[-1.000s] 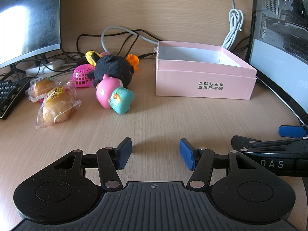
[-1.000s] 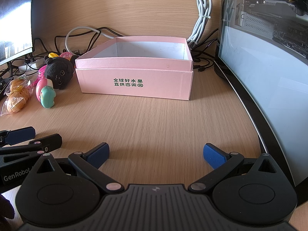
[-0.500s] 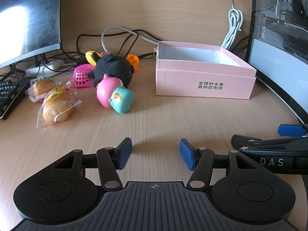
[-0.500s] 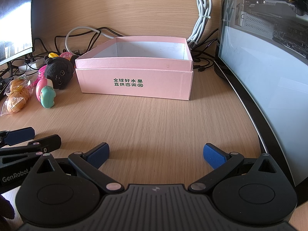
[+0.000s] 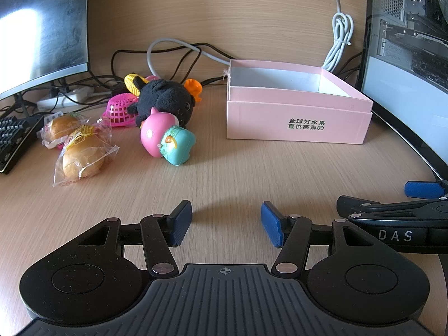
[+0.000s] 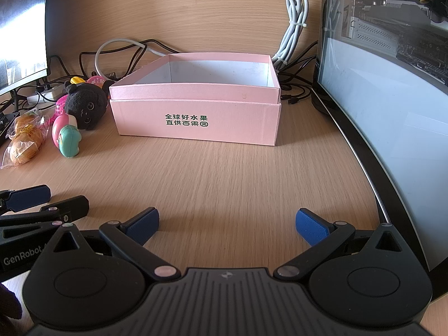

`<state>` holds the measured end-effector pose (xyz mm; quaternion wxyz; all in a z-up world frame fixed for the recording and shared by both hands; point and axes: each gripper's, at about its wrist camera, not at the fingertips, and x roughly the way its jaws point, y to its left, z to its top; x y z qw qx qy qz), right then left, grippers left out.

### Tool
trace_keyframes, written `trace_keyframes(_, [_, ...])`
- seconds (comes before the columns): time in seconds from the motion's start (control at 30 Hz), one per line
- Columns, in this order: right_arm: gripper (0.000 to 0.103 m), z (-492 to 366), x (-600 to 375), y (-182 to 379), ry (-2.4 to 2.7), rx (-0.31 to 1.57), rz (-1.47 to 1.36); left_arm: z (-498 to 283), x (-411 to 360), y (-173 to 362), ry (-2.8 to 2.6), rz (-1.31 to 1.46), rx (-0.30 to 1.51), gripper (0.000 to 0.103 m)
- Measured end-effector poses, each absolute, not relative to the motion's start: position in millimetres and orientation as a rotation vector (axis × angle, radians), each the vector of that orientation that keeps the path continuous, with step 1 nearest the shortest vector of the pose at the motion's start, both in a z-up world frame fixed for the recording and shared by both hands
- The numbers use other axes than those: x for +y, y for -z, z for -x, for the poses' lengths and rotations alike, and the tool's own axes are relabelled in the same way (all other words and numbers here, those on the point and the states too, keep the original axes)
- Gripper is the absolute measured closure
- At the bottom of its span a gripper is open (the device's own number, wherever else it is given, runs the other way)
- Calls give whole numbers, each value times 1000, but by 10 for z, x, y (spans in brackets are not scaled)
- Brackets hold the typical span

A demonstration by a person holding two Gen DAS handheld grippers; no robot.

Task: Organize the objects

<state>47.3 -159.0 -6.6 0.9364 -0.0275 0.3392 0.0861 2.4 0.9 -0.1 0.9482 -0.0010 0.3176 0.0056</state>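
An open, empty pink box (image 5: 296, 124) (image 6: 196, 124) stands on the wooden desk. Left of it lie a black plush toy (image 5: 165, 100) (image 6: 85, 105), a pink and teal toy (image 5: 168, 140) (image 6: 65, 137), a pink mesh basket (image 5: 119, 110), a yellow corn toy (image 5: 133, 81), an orange toy (image 5: 193, 86) and two wrapped buns (image 5: 81, 156) (image 6: 23, 144). My left gripper (image 5: 226, 224) is open and empty above the bare desk, in front of the toys. My right gripper (image 6: 226, 222) is open and empty in front of the box.
A monitor (image 5: 39, 28) and a keyboard (image 5: 11, 140) stand at the left. A second curved monitor (image 6: 392, 126) runs along the right edge. Cables (image 5: 173, 53) and a white cord bundle (image 6: 294, 28) lie behind the box by the wooden back wall.
The left gripper has drifted very slightly; nothing else has visibly changed.
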Motion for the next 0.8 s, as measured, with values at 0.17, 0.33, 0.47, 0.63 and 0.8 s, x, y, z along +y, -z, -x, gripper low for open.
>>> trace_keyframes(0.17, [0,-473,-1589,64,-176,693,56,-24,7,1,-11,2,647,41])
trace_keyframes(0.33, [0,-473,-1589,63,-176,693,56,-24,9,1,-12,1,647,41])
trace_keyframes(0.47, [0,-473,-1588,62,-176,693,56,-20,6,0,-14,-5,646,41])
trace_keyframes(0.63, [0,-472,-1588,63,-176,693,56,-20,4,0,-14,-5,646,41])
trace_keyframes(0.8, [0,-472,-1589,64,-176,693,56,-18,7,-1,-12,2,646,42])
